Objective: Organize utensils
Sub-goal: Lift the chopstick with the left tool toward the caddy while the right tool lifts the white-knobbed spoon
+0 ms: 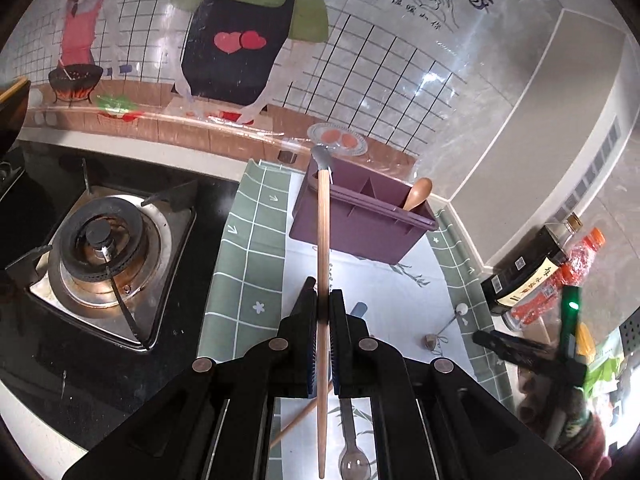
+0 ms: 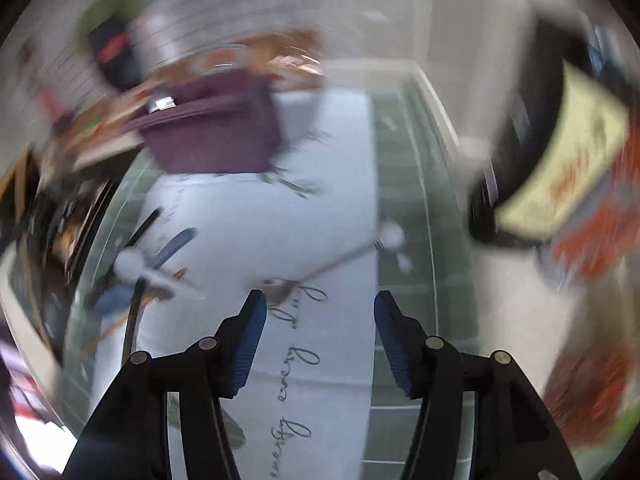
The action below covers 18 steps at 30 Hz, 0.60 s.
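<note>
One utensil is mid-transfer: your left gripper (image 1: 323, 300) is clenched on the wooden-handled spatula (image 1: 322, 264), its head at the purple organizer's (image 1: 360, 228) near-left corner. Next, lower it into a compartment. Your right gripper (image 2: 320, 308) is released, over the small spoon (image 2: 320, 270).

Left gripper (image 1: 323, 304) clamped on wooden-handled utensil (image 1: 322, 264), grey head (image 1: 322, 159) over purple organizer (image 1: 362, 216) rim. Wooden spoon (image 1: 418, 193) stands inside. Clear spoon (image 1: 352, 436), probably plastic, on mat (image 1: 248, 264).

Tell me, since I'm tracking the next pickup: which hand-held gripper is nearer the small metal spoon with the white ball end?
Right. The right hand-held gripper hovers open just before the small metal spoon; the left hand-held gripper is off to its side.
</note>
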Each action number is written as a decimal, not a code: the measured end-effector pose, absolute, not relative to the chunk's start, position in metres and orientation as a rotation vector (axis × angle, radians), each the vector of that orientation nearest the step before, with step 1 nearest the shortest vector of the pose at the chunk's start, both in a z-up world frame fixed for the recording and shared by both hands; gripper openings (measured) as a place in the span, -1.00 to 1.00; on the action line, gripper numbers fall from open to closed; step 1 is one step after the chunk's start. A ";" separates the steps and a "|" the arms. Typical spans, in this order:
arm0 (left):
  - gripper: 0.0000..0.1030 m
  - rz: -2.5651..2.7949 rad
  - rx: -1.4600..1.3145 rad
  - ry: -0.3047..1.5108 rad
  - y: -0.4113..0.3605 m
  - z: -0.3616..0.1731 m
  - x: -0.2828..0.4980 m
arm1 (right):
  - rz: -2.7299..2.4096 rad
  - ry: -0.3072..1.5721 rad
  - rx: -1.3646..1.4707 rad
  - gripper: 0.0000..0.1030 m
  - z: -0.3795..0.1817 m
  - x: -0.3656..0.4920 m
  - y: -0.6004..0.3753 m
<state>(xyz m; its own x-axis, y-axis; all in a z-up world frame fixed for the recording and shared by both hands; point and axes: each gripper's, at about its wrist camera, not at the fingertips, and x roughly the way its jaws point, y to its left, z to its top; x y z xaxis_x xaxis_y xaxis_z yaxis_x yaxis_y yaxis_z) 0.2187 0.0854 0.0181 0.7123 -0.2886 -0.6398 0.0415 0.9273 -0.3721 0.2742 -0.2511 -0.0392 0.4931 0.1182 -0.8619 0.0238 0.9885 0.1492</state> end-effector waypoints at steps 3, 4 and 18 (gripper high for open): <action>-0.89 -0.187 -0.342 0.759 0.085 0.018 0.220 | -0.055 1.033 0.239 0.05 -0.056 0.292 -0.263; -0.89 -0.184 -0.340 0.764 0.086 0.018 0.219 | -0.085 1.020 0.254 0.05 -0.059 0.299 -0.265; -0.89 -0.183 -0.349 0.784 0.093 0.015 0.221 | -0.140 0.991 0.100 -0.91 -0.073 0.331 -0.212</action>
<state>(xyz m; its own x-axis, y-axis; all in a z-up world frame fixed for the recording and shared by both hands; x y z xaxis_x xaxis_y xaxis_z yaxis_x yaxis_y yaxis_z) 0.2208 0.0927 0.0149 0.6962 -0.2884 -0.6574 0.0318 0.9272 -0.3731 0.3313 -0.2119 -0.0727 0.5399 -0.0718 -0.8387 0.1632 0.9864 0.0207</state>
